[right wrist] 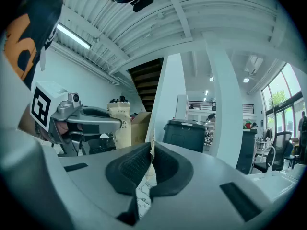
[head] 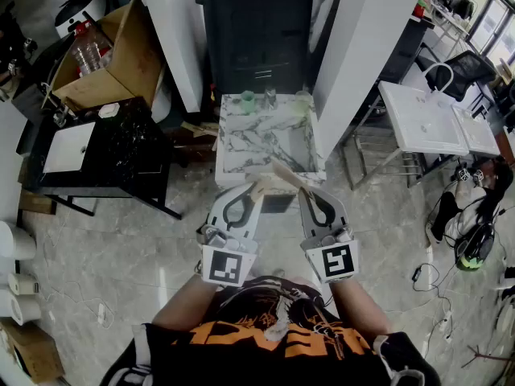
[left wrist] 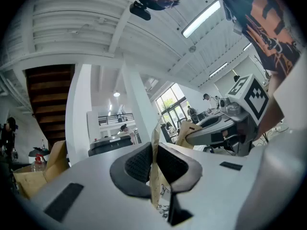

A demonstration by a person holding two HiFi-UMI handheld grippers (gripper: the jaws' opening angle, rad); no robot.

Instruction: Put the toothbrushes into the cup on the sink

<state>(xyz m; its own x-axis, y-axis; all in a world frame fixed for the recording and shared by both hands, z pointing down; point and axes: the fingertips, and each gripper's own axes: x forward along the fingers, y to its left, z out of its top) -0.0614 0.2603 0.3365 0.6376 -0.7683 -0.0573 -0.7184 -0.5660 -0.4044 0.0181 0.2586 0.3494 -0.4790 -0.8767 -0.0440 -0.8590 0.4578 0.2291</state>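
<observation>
The left gripper [head: 251, 190] is clamped shut on a flat beige kraft-paper toothbrush packet [head: 259, 186]. In the left gripper view the ribbed black pads [left wrist: 139, 163] press both faces of that packet's thin edge [left wrist: 155, 145]. The right gripper [head: 302, 193] is likewise closed tight on a second beige paper toothbrush packet [head: 283, 174], whose edge stands pinched between its pads in the right gripper view [right wrist: 151, 145]. Both packets are held side by side in the air, tilted toward each other, just at the near edge of the white, grey-veined marble sink counter [head: 257, 145]. Along the back rim of that counter stand three containers in a row: a small green cup [head: 248, 98], a clear glass [head: 270, 96] and a pale green cup [head: 302, 100]. They are too small to show what, if anything, is inside. Neither packet is in a cup yet. Behind the sink stands a tall dark bin [head: 257, 39]. At the upper left an open brown cardboard box [head: 121, 75] holds clear plastic bottles [head: 84, 55].
</observation>
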